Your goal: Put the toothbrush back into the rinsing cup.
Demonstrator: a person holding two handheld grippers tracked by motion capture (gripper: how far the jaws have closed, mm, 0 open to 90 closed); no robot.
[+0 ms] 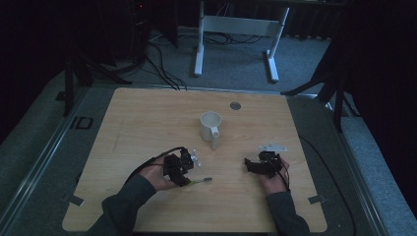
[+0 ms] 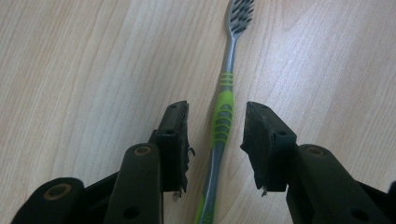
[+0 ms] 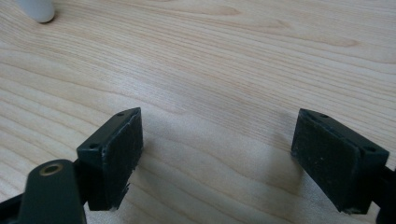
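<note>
At the near edge of the light wooden surface [image 1: 147, 128], two forearms in dark grey sleeves come in from below. The person's left hand [image 1: 158, 176] holds the left hand-held gripper [image 1: 183, 164], a black two-jaw tool with a black cable looping back toward the sleeve. Its jaws stand apart, one on each side of the green-and-grey plastic toothbrush [image 2: 223, 112], which lies flat on the wood. In the left gripper view the pads flank the ribbed green grip section of the handle with a gap on either side, so nothing is clamped; the grey neck runs on ahead to the dark-and-white bristled head at the top of that view. In the high view the toothbrush [image 1: 200, 181] lies just right of this gripper, its head pointing toward the person's right.

The right hand [image 1: 275, 181] holds the right hand-held gripper [image 1: 255, 166], also black, well apart from the left one. In the right gripper view its jaws are spread wide over bare wood grain, with nothing between them.

Farther out, near the middle of the surface, a white ceramic mug [image 1: 210, 125] stands upright, its handle turned toward the person. Beyond it, by the far edge, sits a small round grey cable cap [image 1: 235, 105] set in the wood.

Past the surface, grey carpet floor [image 1: 236, 64] carries loose black cables and the white metal legs of another table [image 1: 236, 29].
</note>
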